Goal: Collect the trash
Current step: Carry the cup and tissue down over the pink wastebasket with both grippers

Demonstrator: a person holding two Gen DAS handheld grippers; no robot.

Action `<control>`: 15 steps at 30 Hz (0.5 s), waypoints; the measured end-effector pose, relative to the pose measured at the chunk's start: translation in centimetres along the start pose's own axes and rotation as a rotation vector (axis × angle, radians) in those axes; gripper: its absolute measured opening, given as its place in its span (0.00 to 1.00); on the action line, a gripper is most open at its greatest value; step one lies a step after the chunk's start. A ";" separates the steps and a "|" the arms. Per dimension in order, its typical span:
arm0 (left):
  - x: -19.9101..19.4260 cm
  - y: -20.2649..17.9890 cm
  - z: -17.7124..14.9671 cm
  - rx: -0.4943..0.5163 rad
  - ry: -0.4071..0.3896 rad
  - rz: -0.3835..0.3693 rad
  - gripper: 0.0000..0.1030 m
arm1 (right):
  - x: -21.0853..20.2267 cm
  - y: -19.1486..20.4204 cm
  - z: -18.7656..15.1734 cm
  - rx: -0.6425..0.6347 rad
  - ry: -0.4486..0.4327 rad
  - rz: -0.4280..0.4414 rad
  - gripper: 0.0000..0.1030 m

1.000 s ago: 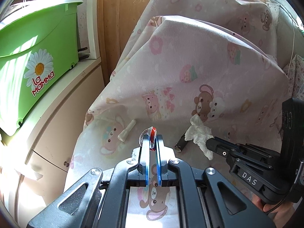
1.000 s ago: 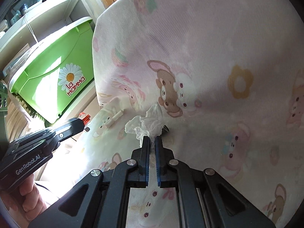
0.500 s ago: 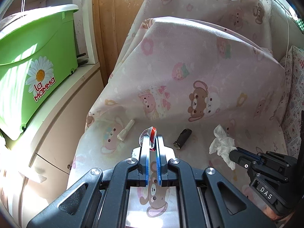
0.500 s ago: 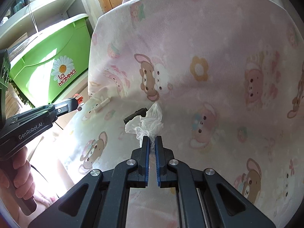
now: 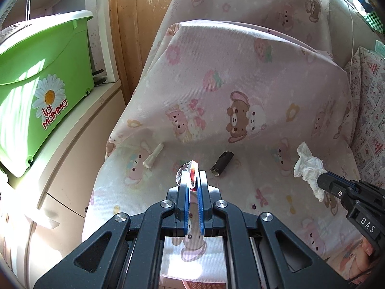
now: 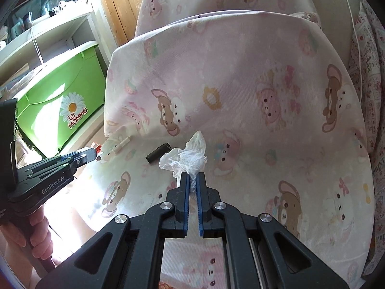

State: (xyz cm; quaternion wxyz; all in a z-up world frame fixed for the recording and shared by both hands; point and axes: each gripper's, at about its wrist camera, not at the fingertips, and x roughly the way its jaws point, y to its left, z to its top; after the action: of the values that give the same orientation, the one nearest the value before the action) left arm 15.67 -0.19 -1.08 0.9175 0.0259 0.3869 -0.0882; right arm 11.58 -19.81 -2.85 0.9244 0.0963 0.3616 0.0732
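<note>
Trash lies and hangs over a chair (image 5: 264, 91) draped in a pink sheet printed with bears and bunnies. At nine o'clock from the chair a green bin (image 5: 36, 79) stands on a pale cabinet (image 5: 72, 149), its daisy sticker reading "La Mamma". The left gripper (image 6: 92, 151) is marked "GenRobot.AI" on its side, held by a hand (image 6: 36, 238); the right gripper (image 5: 321, 181) carries the letters "DAS". A crumpled white tissue (image 6: 186, 157) is pinched between the right fingers, held above the seat. On the seat, at ten o'clock from the tissue in the right wrist view, lies a black tube (image 6: 157, 154), and further the same way a cream stick (image 6: 122, 143). The left fingers pinch a small red-and-white wrapper (image 5: 190, 168), clear of the seat.
</note>
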 end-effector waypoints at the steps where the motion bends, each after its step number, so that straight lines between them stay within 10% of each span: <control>1: -0.4 -0.1 -0.1 -0.001 -0.003 -0.007 0.05 | -0.5 0.3 -0.2 -0.010 -0.002 0.003 0.06; 15: -4.7 -0.6 -5.2 -0.040 0.029 -0.114 0.05 | -6.9 2.2 -4.5 -0.039 -0.053 0.001 0.06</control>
State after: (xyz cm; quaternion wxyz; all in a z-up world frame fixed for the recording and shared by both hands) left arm 8.66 0.53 -1.35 0.9056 -0.0131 0.4028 -0.1324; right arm 3.38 -18.50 -1.07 0.9354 0.0803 0.3354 0.0782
